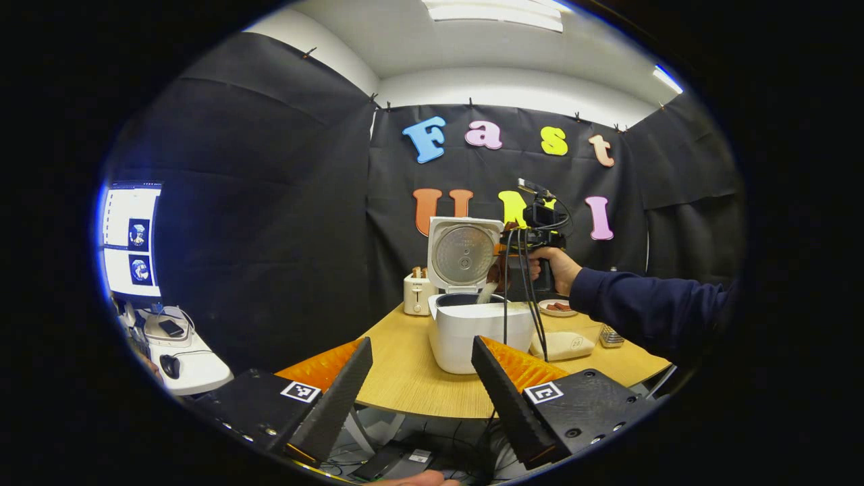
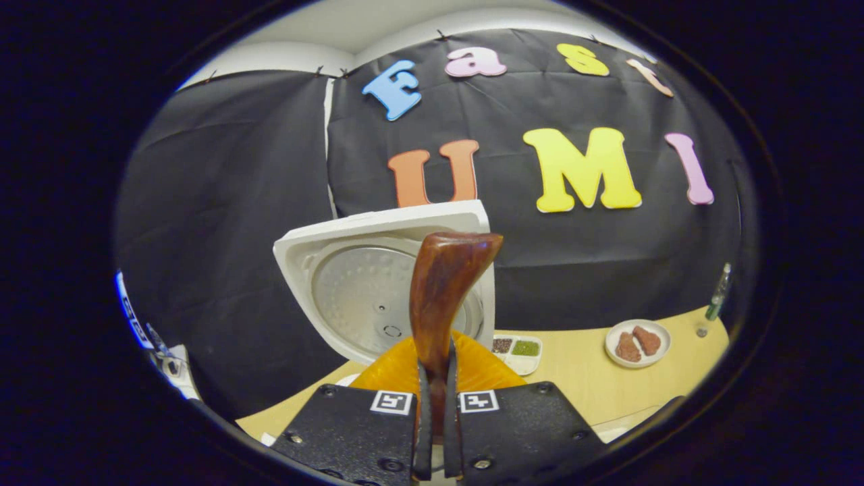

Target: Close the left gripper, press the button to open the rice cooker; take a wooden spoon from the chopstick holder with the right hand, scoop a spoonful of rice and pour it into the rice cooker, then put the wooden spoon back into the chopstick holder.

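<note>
Rice cooker (image 1: 472, 331) sits lid-up on my round wooden table (image 1: 405, 378) inside black cloth walls. One toaster (image 1: 418, 291), one plate of two meat pieces (image 2: 638, 343). My right gripper (image 2: 435, 398) clamps the wooden spoon (image 2: 442, 290) over the pot; my left gripper (image 1: 422, 378) hangs spread wide, empty.

The person wears a dark blue long sleeve (image 1: 648, 307). Each tool (image 1: 422, 378) has black blocks with small square markers, screws and orange ribbed parts; black cables (image 1: 530, 297) hang down.
</note>
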### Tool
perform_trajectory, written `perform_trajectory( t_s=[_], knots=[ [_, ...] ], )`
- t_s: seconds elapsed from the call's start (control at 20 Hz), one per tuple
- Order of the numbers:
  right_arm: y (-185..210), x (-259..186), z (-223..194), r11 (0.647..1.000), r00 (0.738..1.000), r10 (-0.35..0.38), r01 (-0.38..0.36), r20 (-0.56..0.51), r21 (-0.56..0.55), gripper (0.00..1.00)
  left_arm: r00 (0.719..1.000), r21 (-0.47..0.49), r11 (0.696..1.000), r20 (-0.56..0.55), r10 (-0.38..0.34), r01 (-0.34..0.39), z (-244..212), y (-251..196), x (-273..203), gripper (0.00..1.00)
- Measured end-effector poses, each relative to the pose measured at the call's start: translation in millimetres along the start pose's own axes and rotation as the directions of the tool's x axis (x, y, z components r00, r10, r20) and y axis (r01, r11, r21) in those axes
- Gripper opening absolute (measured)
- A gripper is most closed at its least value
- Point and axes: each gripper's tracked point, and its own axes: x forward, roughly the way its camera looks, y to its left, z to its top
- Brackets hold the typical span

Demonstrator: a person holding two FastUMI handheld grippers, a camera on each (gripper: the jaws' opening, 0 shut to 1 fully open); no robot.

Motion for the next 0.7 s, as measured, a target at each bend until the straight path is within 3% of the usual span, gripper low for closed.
perform_trajectory(
  t_s=[0.35, 0.45, 0.7],
  knots=[
    [8, -15, 2, 0.968, 0.997, -0.001, 0.021, 0.076, -0.252, 0.12, 1.0, -0.001, 1.0, -0.008, -0.019, 0.019, 0, -10, 4, 0.94],
    [18, -18, 0, 0.951, 0.996, 0.042, -0.015, 0.081, -0.309, 0.12, 0.999, 0.001, 1.0, -0.015, -0.029, 0.029, -1, -14, 7, 0.94],
    [33, -30, 0, 0.916, 0.992, 0.068, -0.021, 0.102, -0.4, 0.12, 0.999, 0.011, 0.999, -0.009, -0.042, 0.042, -1, -23, 8, 0.94]
  ],
)
